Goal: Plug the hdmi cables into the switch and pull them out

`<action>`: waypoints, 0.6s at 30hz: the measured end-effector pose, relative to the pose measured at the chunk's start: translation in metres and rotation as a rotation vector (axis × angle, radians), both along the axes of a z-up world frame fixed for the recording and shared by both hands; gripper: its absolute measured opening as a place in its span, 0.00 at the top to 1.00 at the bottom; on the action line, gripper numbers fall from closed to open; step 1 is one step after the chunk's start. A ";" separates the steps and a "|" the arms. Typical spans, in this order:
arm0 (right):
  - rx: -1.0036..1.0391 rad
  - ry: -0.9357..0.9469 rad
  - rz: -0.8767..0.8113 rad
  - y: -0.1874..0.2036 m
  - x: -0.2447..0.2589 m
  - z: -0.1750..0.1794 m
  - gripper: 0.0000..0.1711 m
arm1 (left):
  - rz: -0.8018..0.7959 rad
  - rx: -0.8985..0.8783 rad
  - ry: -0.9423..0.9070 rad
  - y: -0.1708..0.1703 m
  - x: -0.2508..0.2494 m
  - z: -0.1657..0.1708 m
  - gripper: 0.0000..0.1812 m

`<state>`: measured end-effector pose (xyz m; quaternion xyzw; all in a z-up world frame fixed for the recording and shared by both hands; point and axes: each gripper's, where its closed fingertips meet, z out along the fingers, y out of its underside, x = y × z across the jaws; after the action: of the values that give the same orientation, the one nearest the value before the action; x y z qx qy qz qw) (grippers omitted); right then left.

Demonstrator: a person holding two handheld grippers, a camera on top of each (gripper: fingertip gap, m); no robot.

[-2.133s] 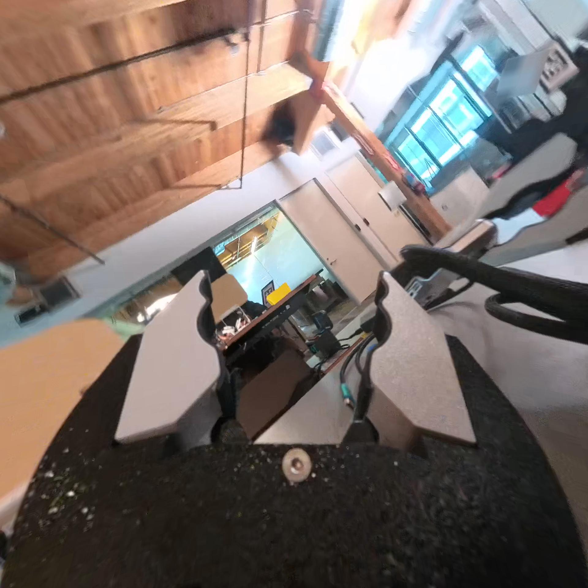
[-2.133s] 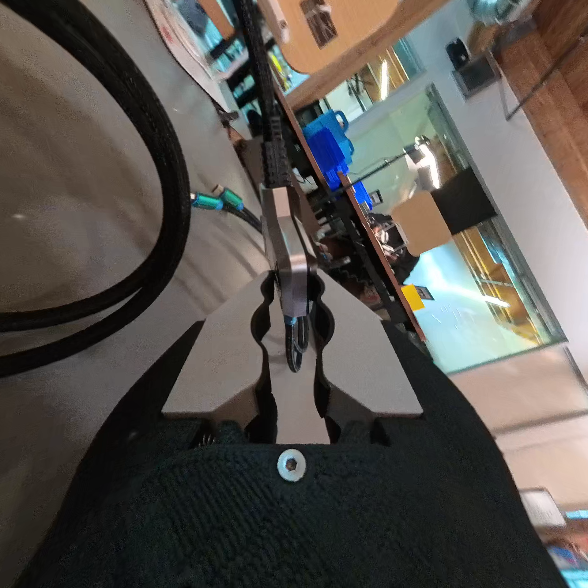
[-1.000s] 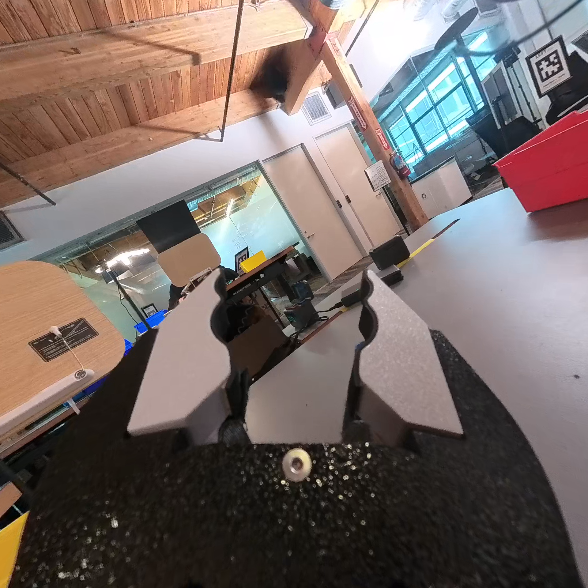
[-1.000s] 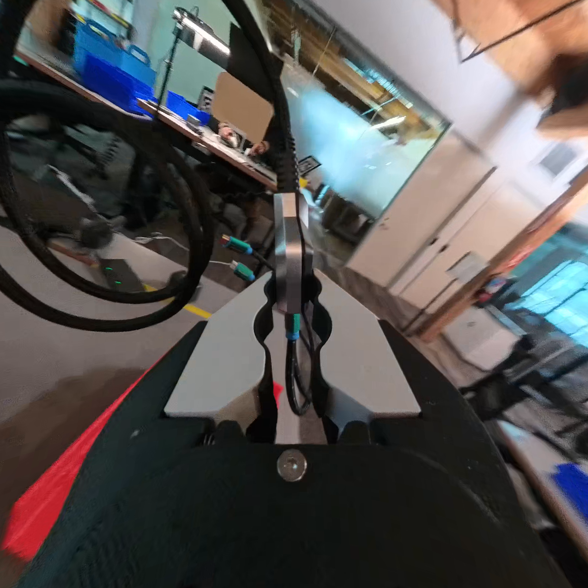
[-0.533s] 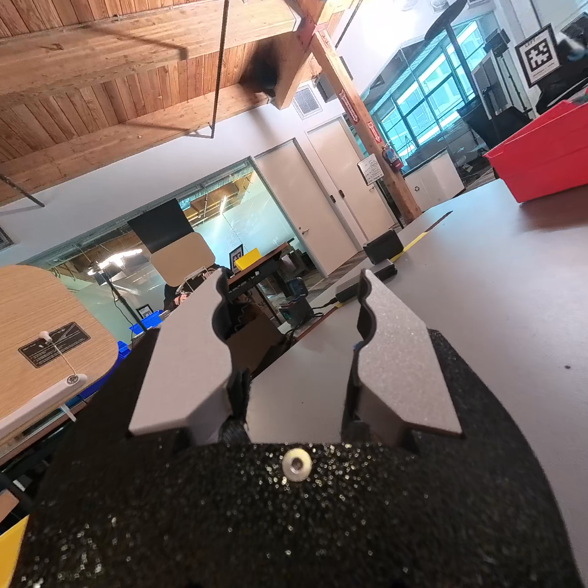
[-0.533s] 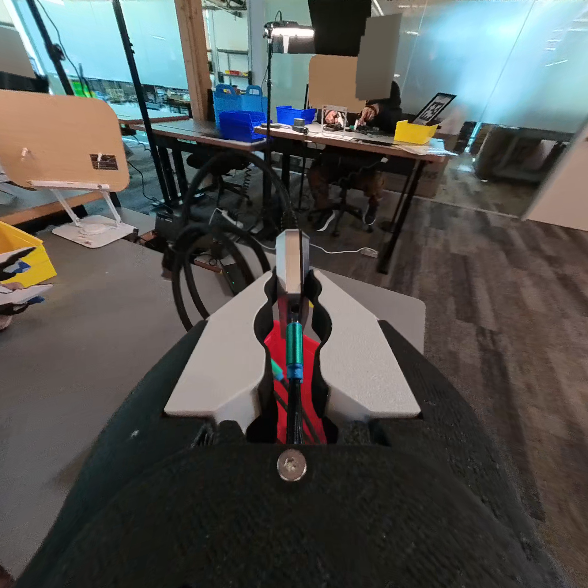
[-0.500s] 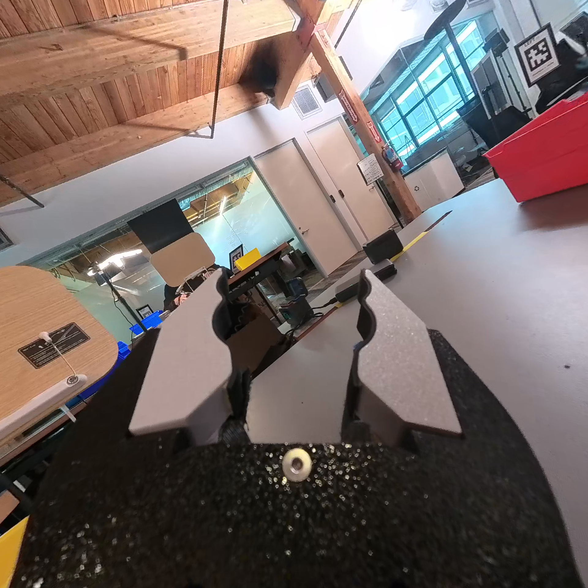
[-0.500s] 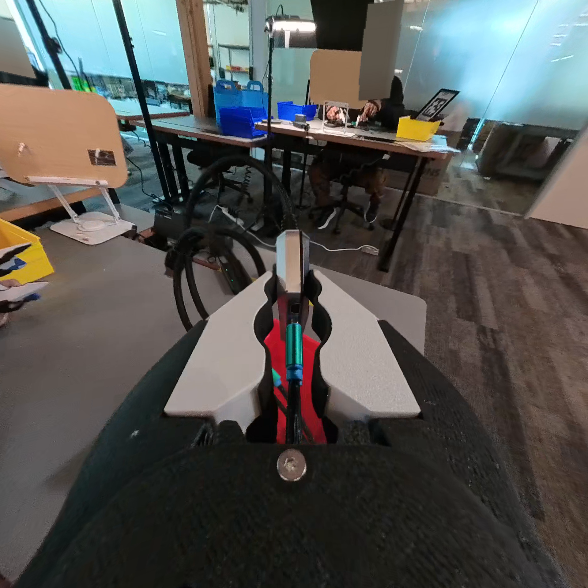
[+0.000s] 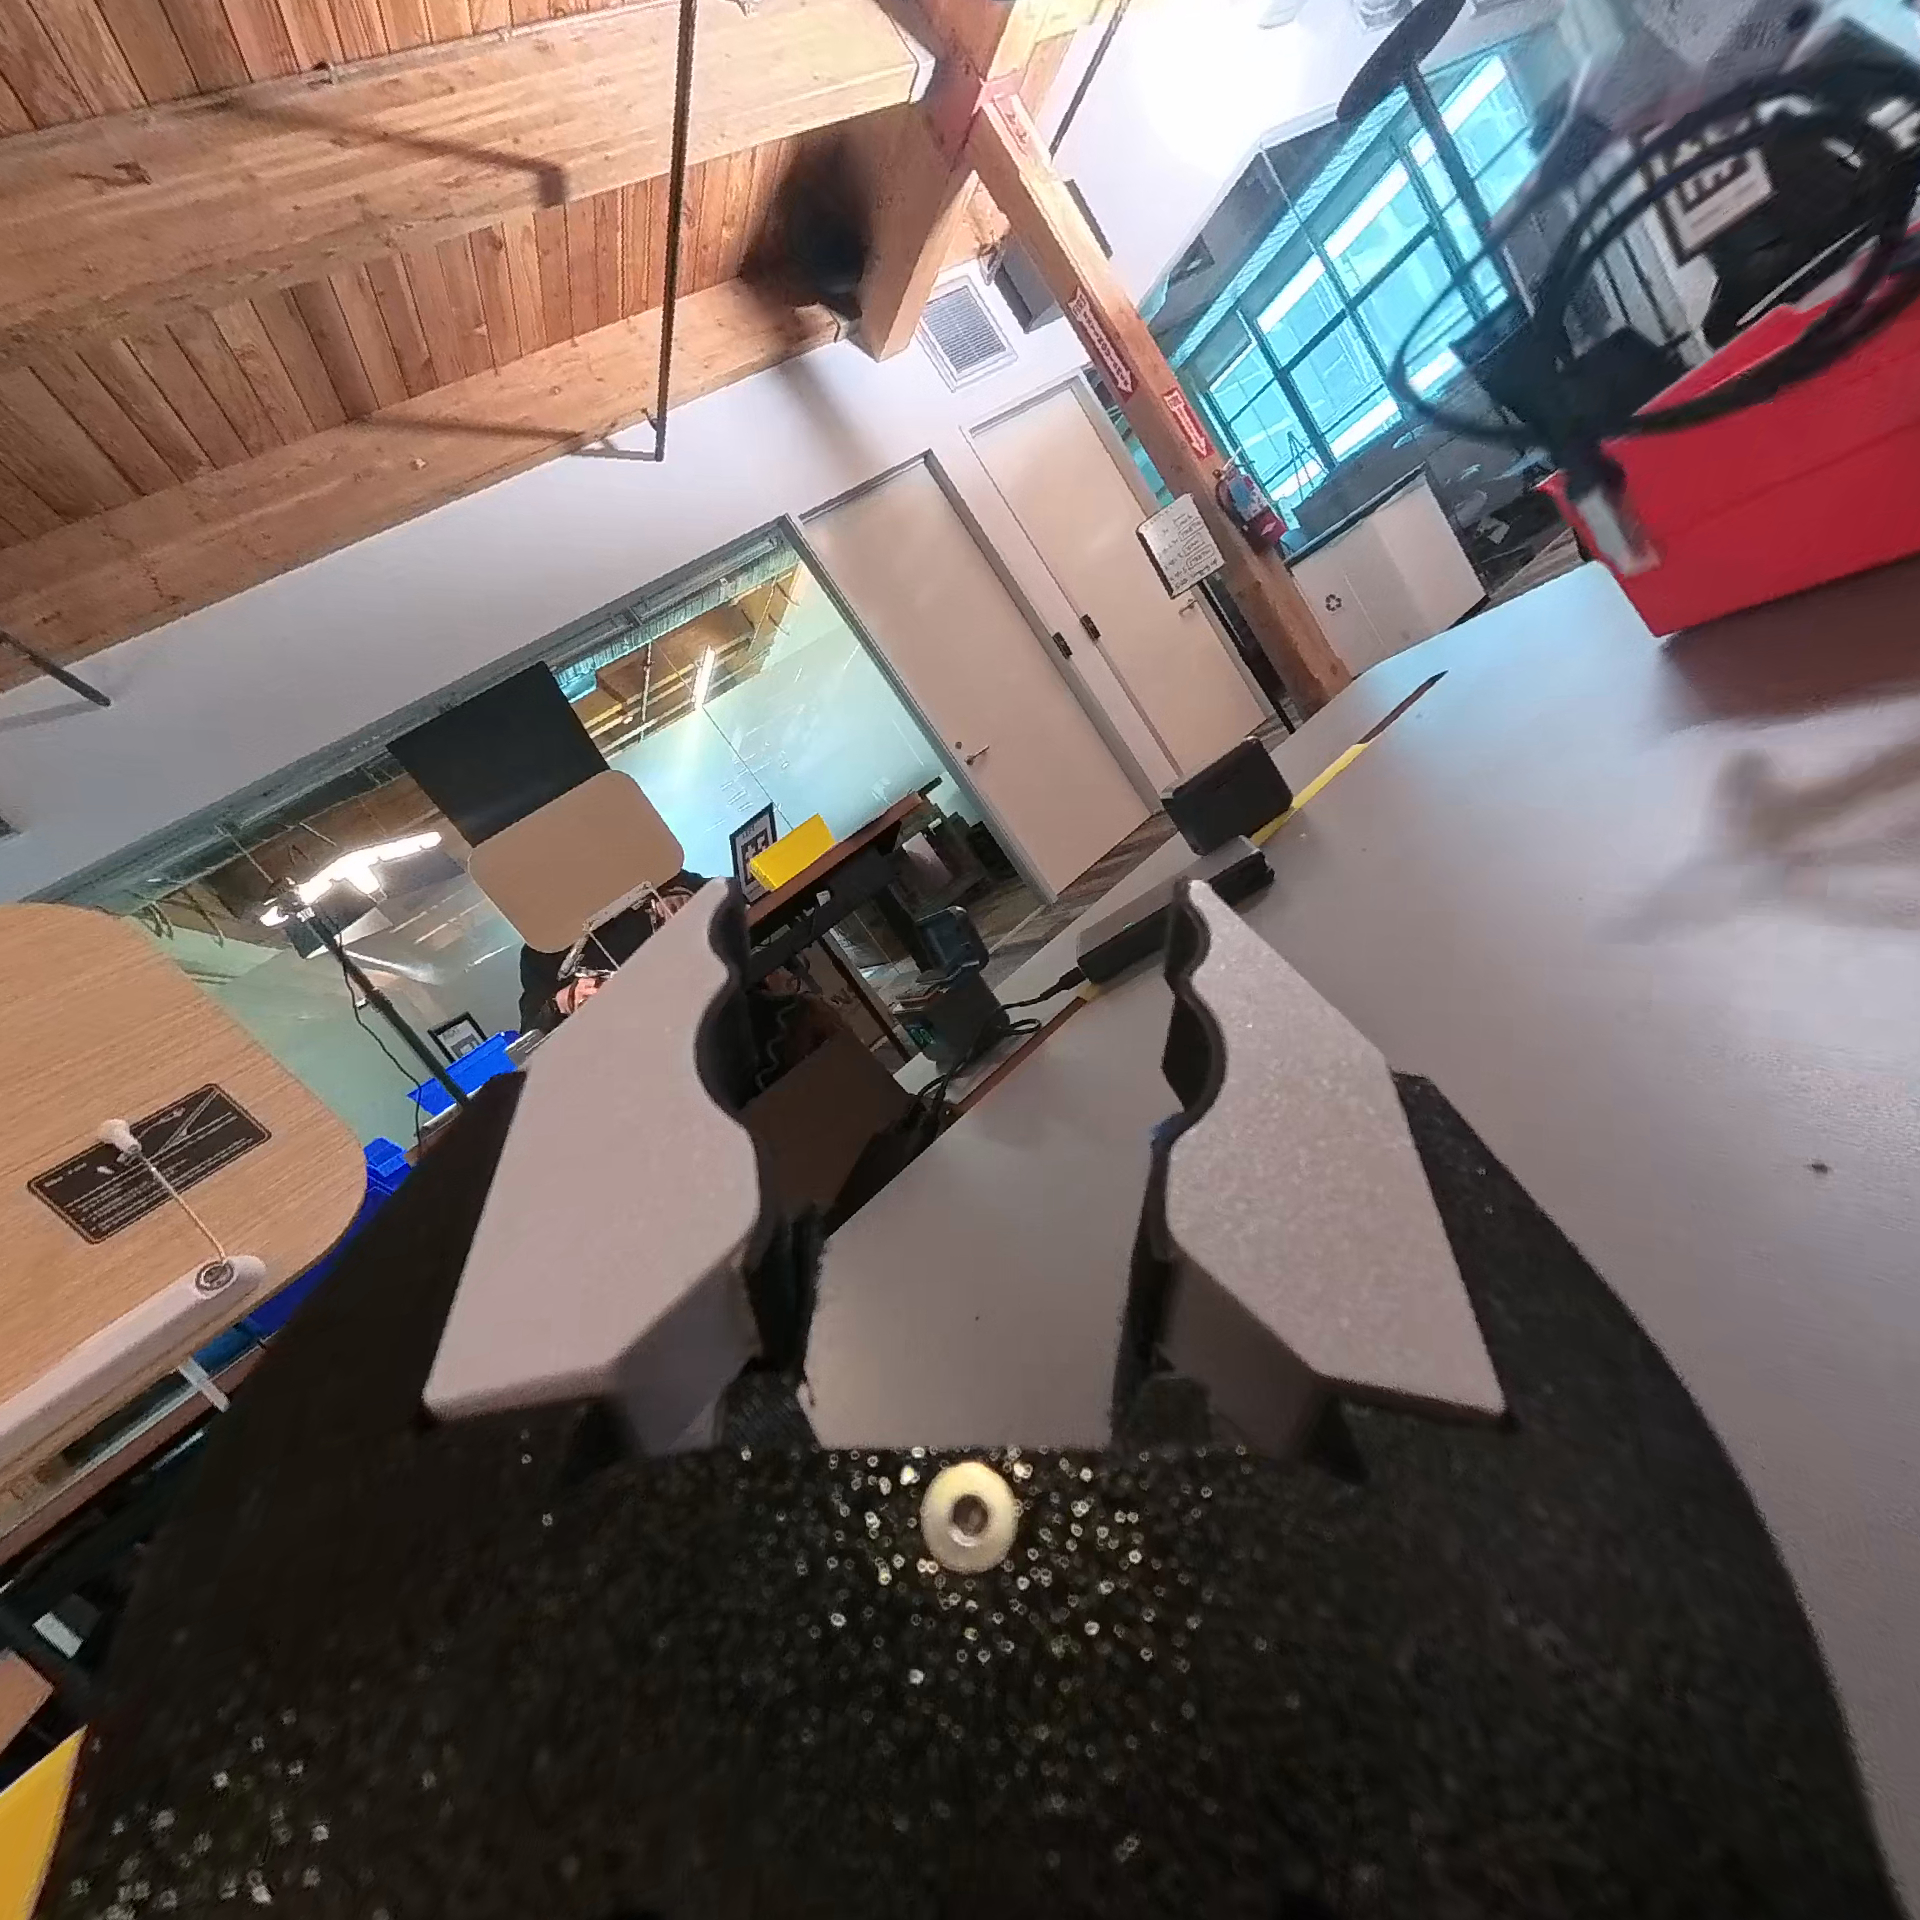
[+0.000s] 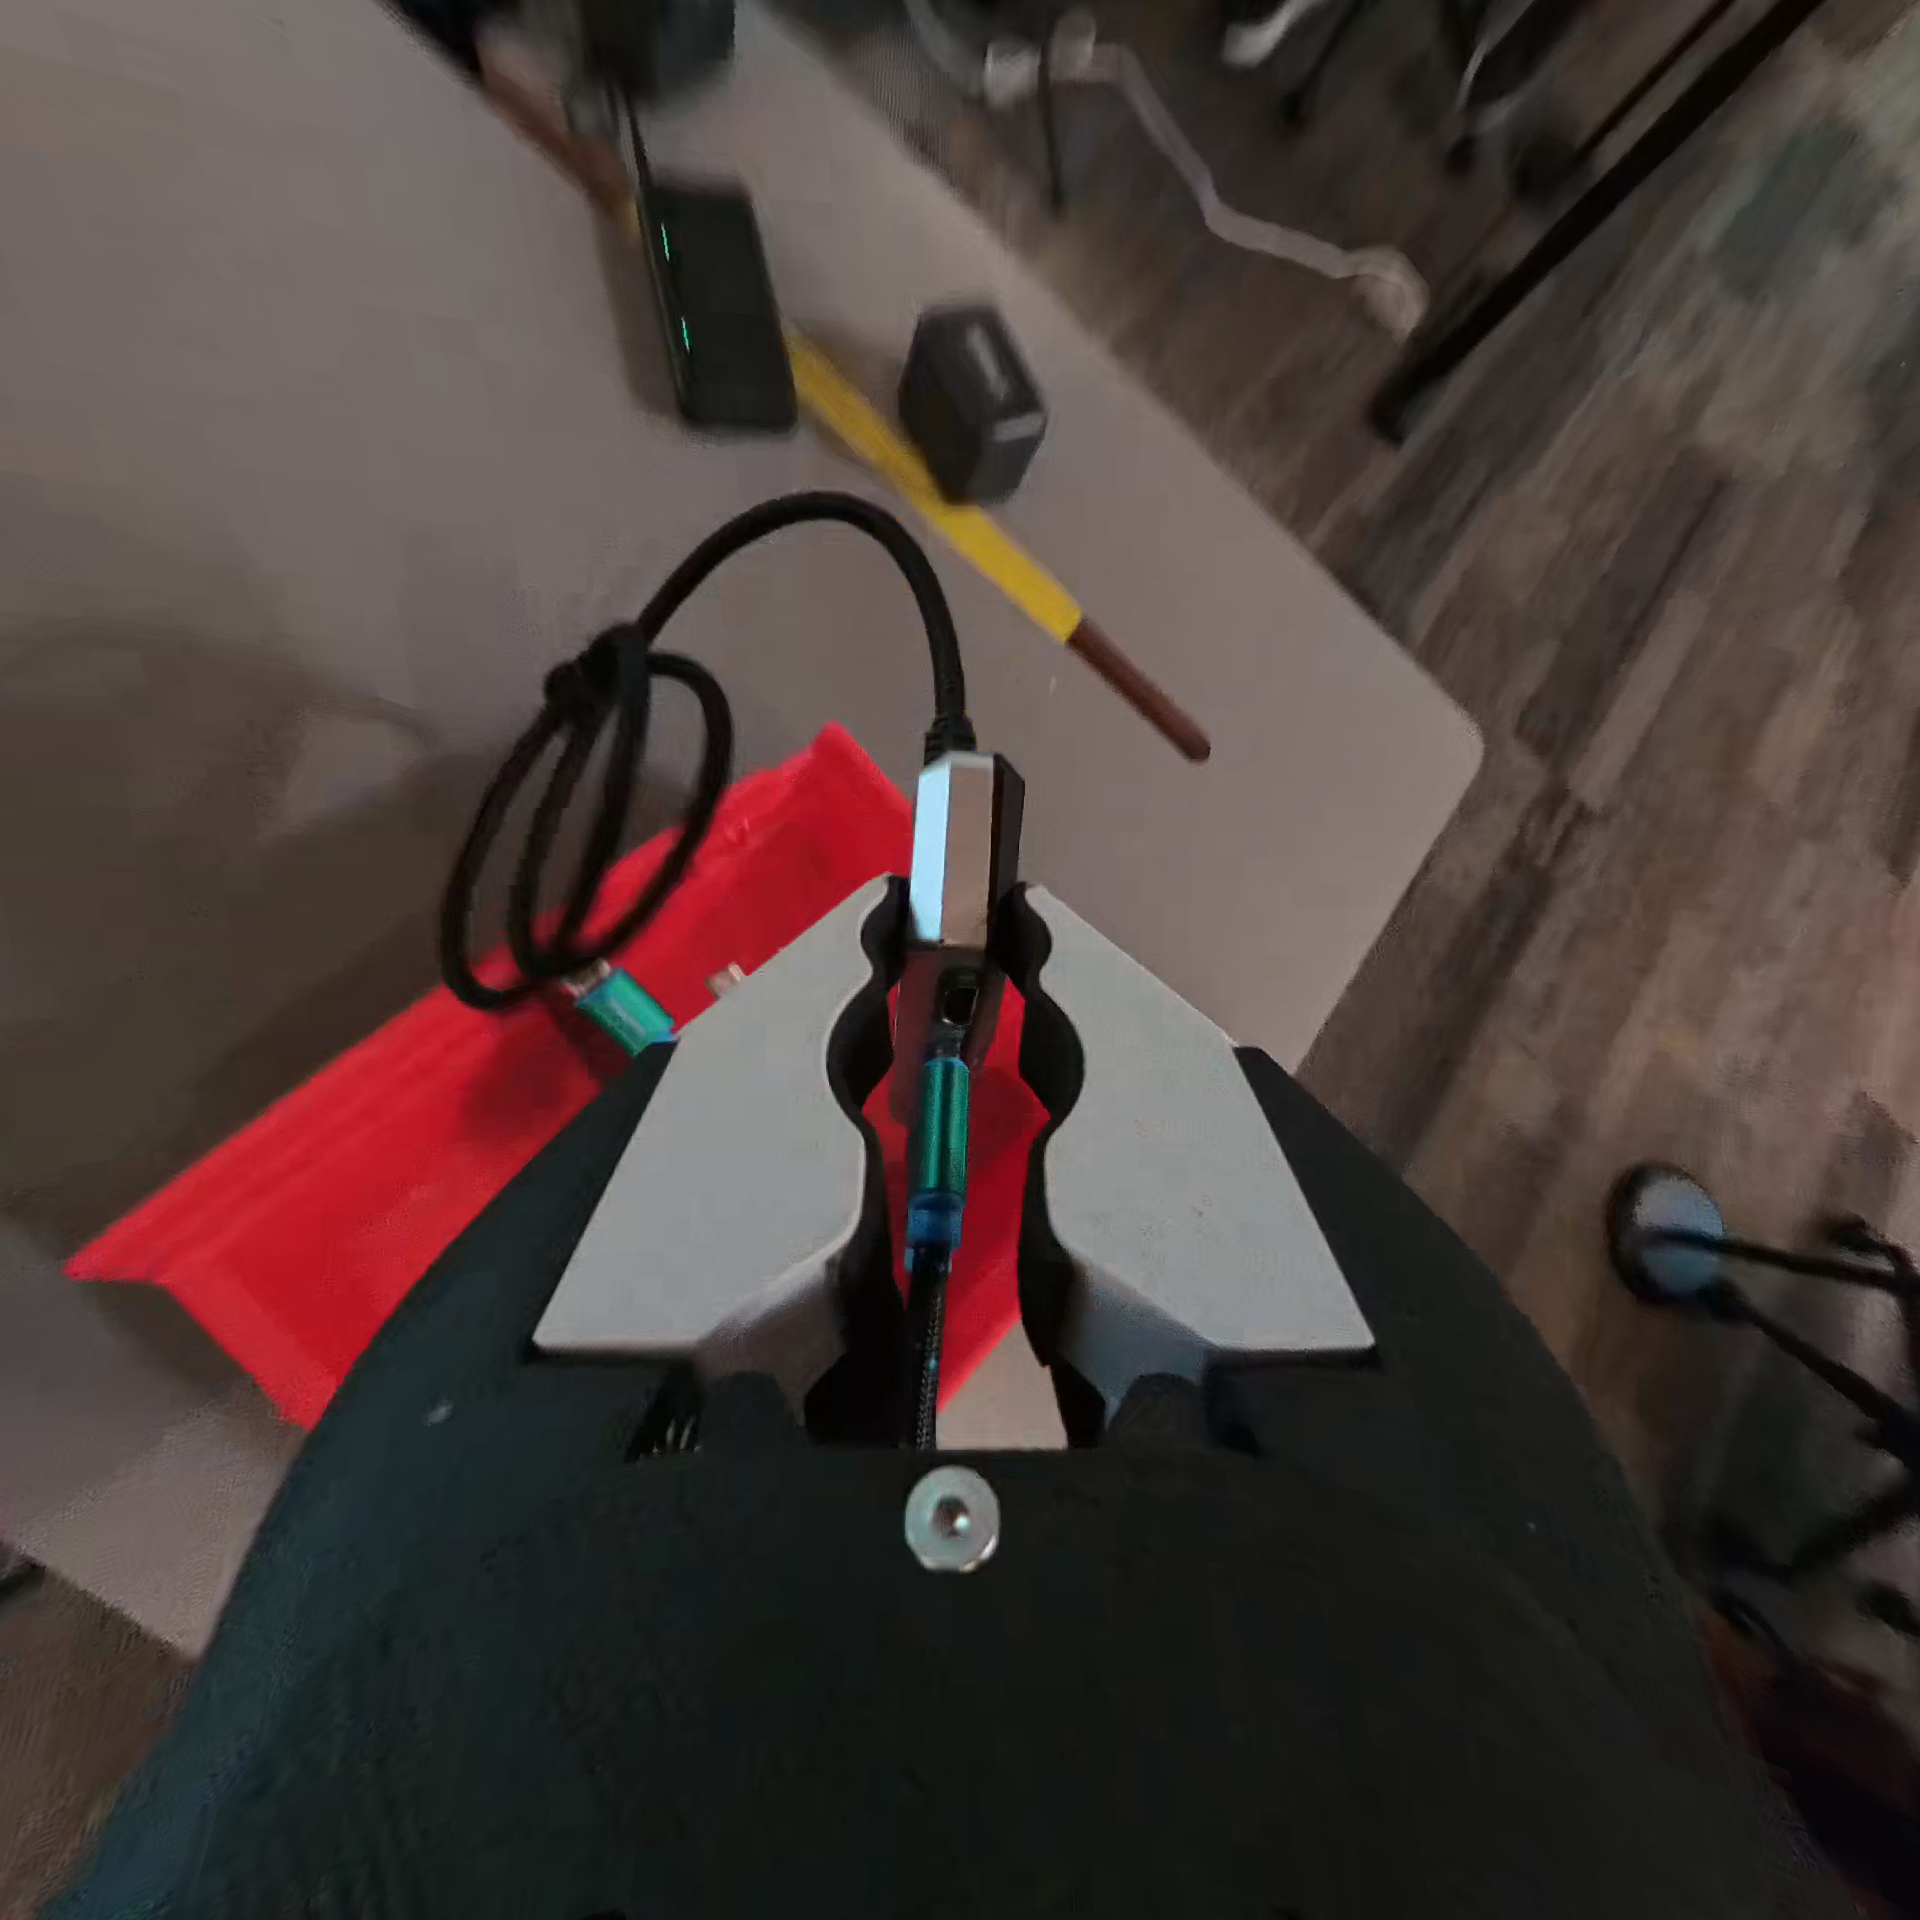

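My right gripper point(image 10: 956, 904) is shut on a silver switch point(image 10: 961, 842) and holds it in the air above a red bin point(image 10: 416, 1122). A green HDMI plug point(image 10: 940, 1132) sits in the switch's near end, and its black braided cable runs back between the fingers. A second black cable point(image 10: 582, 821) leaves the switch's far end, hangs in a coil and ends in a green plug point(image 10: 618, 1013) over the bin. My left gripper point(image 9: 956, 935) is open and empty, low over the grey table point(image 9: 1558, 1039). In the left wrist view the right gripper with dangling cables point(image 9: 1621, 239) shows blurred at top right.
The red bin point(image 9: 1766, 499) stands at the table's right corner. A flat black device with green lights point(image 10: 717, 312), a small black box point(image 10: 971, 405) and a yellow tape strip point(image 10: 935, 509) lie along the table's far edge. The wooden floor point(image 10: 1610, 727) lies beyond.
My right gripper has tilted down with the switch and now looks at the table and red bin. It has come into the left wrist view at top right. My left gripper has barely moved.
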<state>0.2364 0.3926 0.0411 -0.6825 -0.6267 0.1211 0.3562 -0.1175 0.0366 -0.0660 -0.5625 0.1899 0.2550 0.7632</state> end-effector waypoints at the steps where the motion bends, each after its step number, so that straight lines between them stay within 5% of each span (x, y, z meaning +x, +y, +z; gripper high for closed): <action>1: -0.002 -0.075 -0.001 0.003 -0.004 -0.012 0.90 | -0.001 -0.001 0.001 0.000 0.000 0.000 0.56; 8: -0.071 -0.400 -0.048 0.017 -0.015 -0.078 0.90 | -0.009 -0.004 0.013 0.000 0.002 -0.001 0.56; 18: -0.170 -0.359 -0.112 0.016 -0.017 -0.090 0.89 | -0.027 -0.016 0.021 0.002 0.007 -0.004 0.56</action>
<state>0.2193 0.4090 -0.0490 -0.7543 -0.6288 0.0302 0.1862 -0.1110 0.0385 -0.0697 -0.5633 0.2074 0.2489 0.7601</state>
